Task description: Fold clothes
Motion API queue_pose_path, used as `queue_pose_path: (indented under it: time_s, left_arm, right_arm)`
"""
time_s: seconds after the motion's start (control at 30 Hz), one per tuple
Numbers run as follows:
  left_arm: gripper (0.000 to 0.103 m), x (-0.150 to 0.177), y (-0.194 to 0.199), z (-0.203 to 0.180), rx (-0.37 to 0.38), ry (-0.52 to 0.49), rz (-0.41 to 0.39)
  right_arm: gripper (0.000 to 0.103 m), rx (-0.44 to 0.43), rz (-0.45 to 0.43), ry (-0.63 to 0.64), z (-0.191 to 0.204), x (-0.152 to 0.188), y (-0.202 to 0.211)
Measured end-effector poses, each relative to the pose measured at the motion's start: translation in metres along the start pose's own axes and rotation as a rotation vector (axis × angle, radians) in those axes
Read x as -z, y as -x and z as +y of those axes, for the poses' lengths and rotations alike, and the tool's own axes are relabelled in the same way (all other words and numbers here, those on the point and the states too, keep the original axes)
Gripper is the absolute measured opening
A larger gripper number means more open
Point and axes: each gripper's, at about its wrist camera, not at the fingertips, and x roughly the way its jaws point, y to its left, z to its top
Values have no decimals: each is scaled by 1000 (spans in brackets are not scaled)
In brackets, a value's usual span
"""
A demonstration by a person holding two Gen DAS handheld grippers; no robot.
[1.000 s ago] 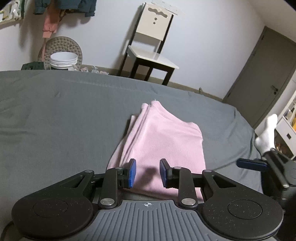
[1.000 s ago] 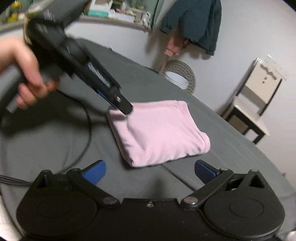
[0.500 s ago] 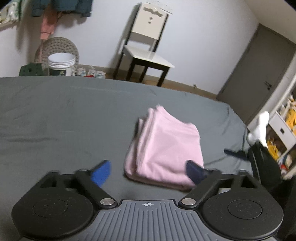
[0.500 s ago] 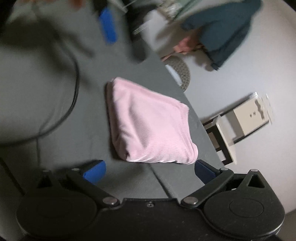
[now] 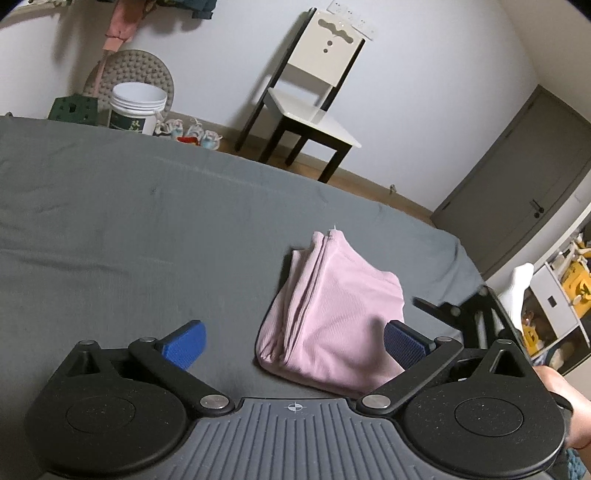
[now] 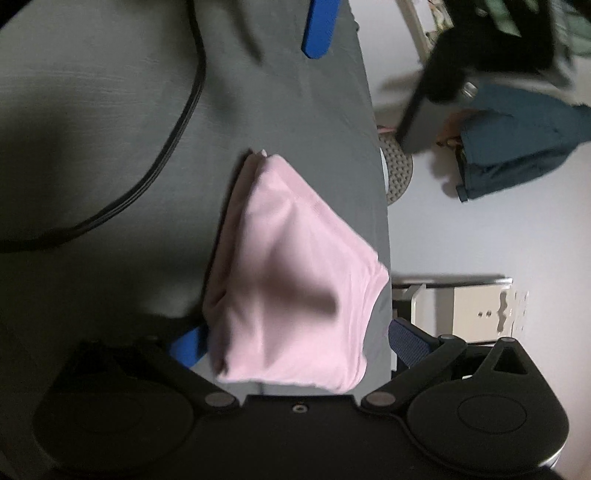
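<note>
A pink garment [image 5: 332, 314] lies folded into a thick rectangle on the grey bed sheet [image 5: 129, 229]. My left gripper [image 5: 294, 345] is open wide just in front of the garment's near edge, with nothing between its blue pads. To its right the right gripper [image 5: 458, 314] shows as a dark, blurred shape. In the right wrist view, which is rolled sideways, the pink garment [image 6: 291, 273] fills the space ahead of my open right gripper [image 6: 295, 345], one blue pad on either side of its near end. The left gripper's blue pad [image 6: 319, 29] is blurred at the top.
A black cable [image 6: 173, 140] curves across the sheet left of the garment. Beyond the bed stand a white chair [image 5: 314, 92], a white bucket [image 5: 136, 107] and shoes [image 5: 192, 134]. A grey door [image 5: 517, 177] and a toy shelf [image 5: 561, 295] are at the right. A teal jacket [image 6: 517, 140] hangs on the wall.
My left gripper has opened from nearly shut to wide and has drawn back from the garment. The right gripper has rolled sideways and come in close over the garment's end.
</note>
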Motion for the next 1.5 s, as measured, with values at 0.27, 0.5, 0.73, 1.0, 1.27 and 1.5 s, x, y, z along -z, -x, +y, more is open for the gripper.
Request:
queue_pose_path:
  time_s: [0.27,0.5,0.73,1.0,1.27,1.5]
  left_arm:
    - [103,5,-10,11,43,102,31]
    - [103,15,-25,9,101,183,75]
    - [103,40,-56,8,202,336,217]
    - [103,62,-86,3,287,483,210]
    - [103,87,-117,1,420,798,72]
    - [102,108,-140,-11,469,1015,-93]
  right_arm:
    - [103,62,-32,-10,-2,0,-1]
    - [103,85,-71,-123,-24,10,8]
    - [103,79,-93,-210,-43,15,9]
    - [103,74,-113,-252,-52,21,8]
    - [103,79,-143,-268,-57,26,12]
    - [103,81,-164,-280,-57,33,13]
